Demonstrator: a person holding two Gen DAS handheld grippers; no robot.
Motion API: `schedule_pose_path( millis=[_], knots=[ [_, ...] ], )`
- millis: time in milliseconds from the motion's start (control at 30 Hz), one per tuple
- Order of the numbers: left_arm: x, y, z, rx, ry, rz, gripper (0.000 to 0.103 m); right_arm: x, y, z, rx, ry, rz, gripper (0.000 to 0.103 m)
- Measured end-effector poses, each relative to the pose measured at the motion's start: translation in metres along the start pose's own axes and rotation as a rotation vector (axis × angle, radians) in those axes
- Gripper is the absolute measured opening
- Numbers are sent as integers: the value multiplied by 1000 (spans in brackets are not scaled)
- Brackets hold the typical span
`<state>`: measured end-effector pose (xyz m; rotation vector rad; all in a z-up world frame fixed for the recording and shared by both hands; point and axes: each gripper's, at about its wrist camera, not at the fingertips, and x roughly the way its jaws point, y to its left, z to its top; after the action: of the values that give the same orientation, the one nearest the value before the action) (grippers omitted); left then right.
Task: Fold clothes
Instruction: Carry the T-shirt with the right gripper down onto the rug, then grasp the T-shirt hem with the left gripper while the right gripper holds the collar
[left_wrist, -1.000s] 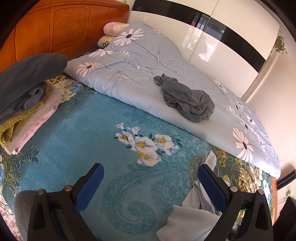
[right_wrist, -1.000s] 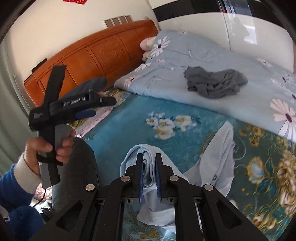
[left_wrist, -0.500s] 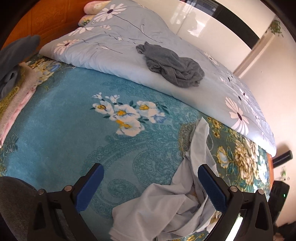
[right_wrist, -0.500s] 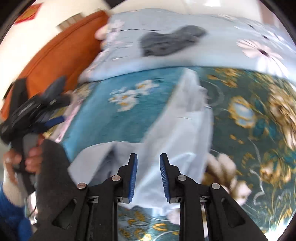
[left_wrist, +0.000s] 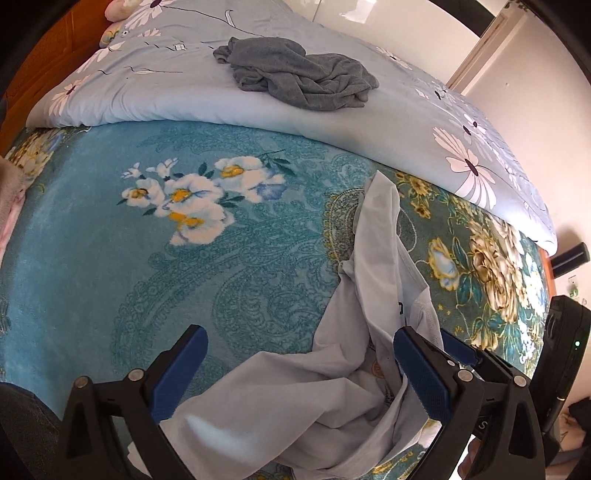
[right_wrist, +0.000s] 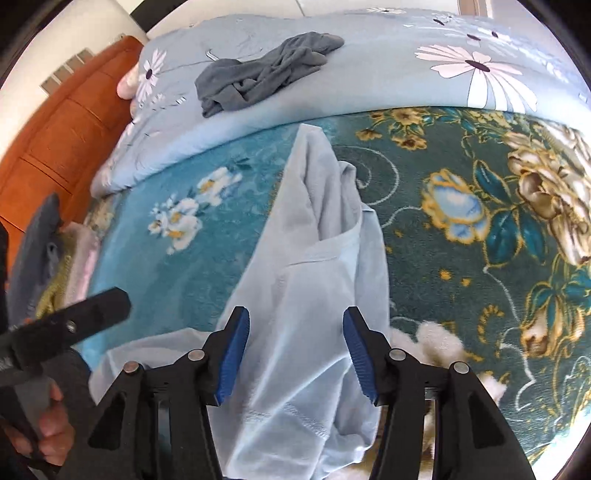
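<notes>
2 garments on floral blanket; orange headboard behind.

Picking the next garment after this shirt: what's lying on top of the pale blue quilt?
A crumpled grey garment lies on the quilt, alone. Whatever sits beneath its folds is covered. The light blue shirt lies on the teal floral blanket, not the quilt.
</notes>
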<state>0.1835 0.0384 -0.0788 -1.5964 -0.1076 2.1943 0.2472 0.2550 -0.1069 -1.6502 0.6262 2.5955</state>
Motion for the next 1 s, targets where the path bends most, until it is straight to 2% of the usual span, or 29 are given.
schedule_pose_path(
  millis=[33, 67, 100, 133, 300, 367, 400, 500, 600, 667, 733, 767, 800, 900, 1000],
  knots=[
    [2, 0, 3, 0, 2, 0, 102, 1, -3, -2, -5, 2, -20, 52],
    [6, 0, 8, -4, 6, -1, 102, 0, -10, -3, 4, 1, -21, 38],
    [10, -1, 12, -9, 12, -4, 102, -2, -18, -4, 18, 4, -20, 9],
    [14, -3, 17, -14, 17, -13, 102, -4, -28, -5, 36, 6, -25, 4],
    [43, -25, 40, -18, 61, -88, 101, -19, -74, -16, 126, -13, -47, 3],
    [64, -33, 47, -23, 103, -100, 100, -23, -78, -20, 124, -17, -39, 3],
    [75, -36, 51, -25, 125, -106, 97, -24, -77, -22, 113, -19, -34, 3],
    [106, -36, 53, -70, 213, -141, 80, -27, -72, -26, 90, -29, -13, 3],
    [117, -34, 46, -110, 248, -207, 68, -27, -73, -27, 93, -28, -2, 3],
    [119, -35, 42, -107, 257, -221, 53, -26, -74, -25, 97, -22, 3, 3],
    [119, -37, 39, -91, 265, -229, 25, -24, -73, -24, 88, -16, 5, 3],
    [119, -38, 38, -88, 264, -233, 21, -24, -72, -23, 79, -16, 6, 3],
    [116, -39, 36, -88, 248, -238, 13, -23, -70, -22, 71, -16, 10, 3],
    [106, -36, 35, -104, 201, -245, 6, -25, -68, -16, 65, -20, 26, 3],
    [86, -29, 44, -100, 125, -223, 5, -34, -70, -5, 77, -51, 36, 3]
  ],
)
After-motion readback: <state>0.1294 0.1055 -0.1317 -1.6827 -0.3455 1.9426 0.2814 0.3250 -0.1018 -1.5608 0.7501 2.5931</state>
